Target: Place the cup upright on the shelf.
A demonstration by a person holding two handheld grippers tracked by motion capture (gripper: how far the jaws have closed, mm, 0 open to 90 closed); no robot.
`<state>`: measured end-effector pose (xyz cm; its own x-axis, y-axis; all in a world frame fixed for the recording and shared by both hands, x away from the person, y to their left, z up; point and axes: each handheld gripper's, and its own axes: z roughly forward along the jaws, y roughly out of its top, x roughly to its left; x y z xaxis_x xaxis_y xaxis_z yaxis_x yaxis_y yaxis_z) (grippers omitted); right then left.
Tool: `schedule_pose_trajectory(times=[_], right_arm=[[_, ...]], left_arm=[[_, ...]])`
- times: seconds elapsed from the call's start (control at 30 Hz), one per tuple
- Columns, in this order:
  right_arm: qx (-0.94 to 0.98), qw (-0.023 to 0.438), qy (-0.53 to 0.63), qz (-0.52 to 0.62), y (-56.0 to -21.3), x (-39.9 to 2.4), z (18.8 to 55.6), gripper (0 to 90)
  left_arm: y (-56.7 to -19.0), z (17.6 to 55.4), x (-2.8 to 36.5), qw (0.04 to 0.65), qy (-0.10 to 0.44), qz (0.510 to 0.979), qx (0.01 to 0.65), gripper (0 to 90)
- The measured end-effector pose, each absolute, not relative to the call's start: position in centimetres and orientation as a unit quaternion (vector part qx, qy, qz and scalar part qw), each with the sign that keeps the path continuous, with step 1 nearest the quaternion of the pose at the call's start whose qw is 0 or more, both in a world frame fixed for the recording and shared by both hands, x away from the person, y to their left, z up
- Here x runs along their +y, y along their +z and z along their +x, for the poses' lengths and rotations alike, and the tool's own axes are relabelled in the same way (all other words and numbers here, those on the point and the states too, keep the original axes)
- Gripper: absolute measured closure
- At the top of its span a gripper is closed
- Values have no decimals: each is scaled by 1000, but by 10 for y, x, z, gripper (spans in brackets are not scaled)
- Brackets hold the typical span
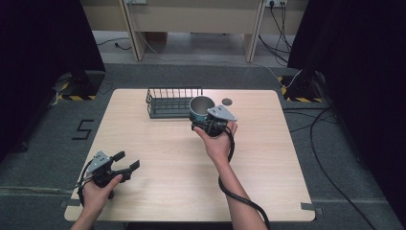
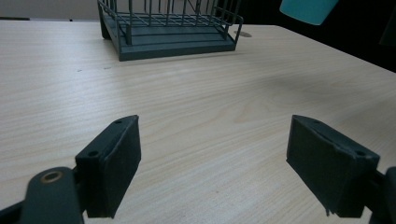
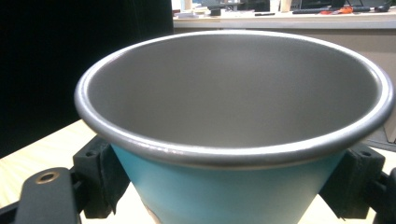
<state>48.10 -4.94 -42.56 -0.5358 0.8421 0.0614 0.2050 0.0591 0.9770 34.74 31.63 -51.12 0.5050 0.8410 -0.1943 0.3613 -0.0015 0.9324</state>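
On the pale wooden table (image 1: pixel 191 163), toward its far edge, a dark wire rack (image 1: pixel 170 103) is standing, and just to its right a teal cup (image 1: pixel 200 109) with a grey metal lining is being held up by the right gripper (image 1: pixel 210 125). Its jaws are pressing the cup's tapering teal wall from both sides, just under the rolled rim, as the right gripper view is showing (image 3: pixel 233 186). The left gripper (image 1: pixel 125 162) is waiting near the left corner, jaws spread wide with bare table between them (image 2: pixel 212 163).

Judging from this, the cup is probably heading for the rack. Because the wall is narrowing downward, the cup could slide through the pads, so the squeeze should be staying firm and the cup level while it is travelling left. It should be rising enough for its base to be clearing the rack's top rail before it is coming down inside.

Much is staying unclear. The cup's base is cut off in the right gripper view, and in the high view I cannot tell how high it is hanging above the table. The rack's floor is partly masked by its bars. A small dark round mark (image 1: pixel 227 101) right of the cup is too small to identify.
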Motion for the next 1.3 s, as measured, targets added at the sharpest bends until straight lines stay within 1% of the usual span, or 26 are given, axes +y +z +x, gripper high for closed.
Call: schedule_pose_trajectory(times=[0.5, 1.3], right_arm=[[669, 290, 563, 390, -412, -43, 500, 172], [671, 286, 561, 392, -398, -23, 532, 172]], left_arm=[[-511, 348, 317, 550, 218, 671, 447, 175], [-511, 348, 315, 551, 216, 671, 446, 175]])
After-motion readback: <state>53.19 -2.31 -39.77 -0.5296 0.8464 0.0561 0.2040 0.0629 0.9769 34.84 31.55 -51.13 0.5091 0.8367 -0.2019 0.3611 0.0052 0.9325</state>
